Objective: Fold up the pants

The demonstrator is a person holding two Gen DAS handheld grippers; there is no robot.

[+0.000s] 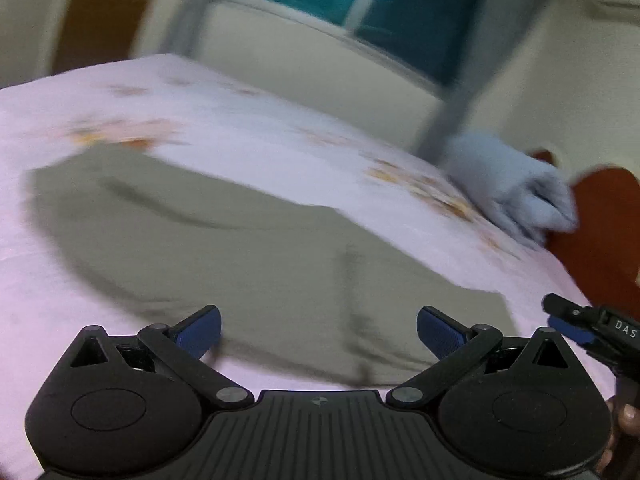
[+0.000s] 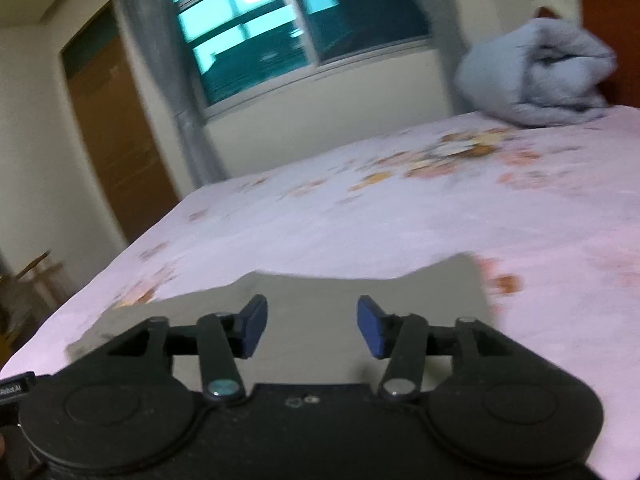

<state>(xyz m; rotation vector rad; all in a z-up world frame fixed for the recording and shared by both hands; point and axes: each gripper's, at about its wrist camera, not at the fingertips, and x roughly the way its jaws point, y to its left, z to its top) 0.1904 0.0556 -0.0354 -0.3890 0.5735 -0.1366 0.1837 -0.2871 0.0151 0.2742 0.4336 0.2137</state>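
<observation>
My left tool [image 1: 318, 332] is spread wide with nothing between its pads, hovering over the olive pants [image 1: 224, 240] lying flat on the bed [image 1: 280, 128]. My right tool [image 2: 312, 326] is parted about halfway, empty, above the same pants [image 2: 312, 292].

Pants [image 1: 240, 248] plain olive-grey. Bed sheet [image 2: 360, 220] pale pink, orange flower print. Rolled blanket [image 2: 536, 72] light blue. Gripper pads [image 1: 200, 332] dark blue.

Matt olive cloth pants [image 1: 248, 248], floral cotton-like bedsheet [image 1: 240, 120], soft grey blanket [image 2: 536, 76], matt black plastic gripper [image 2: 312, 324]
</observation>
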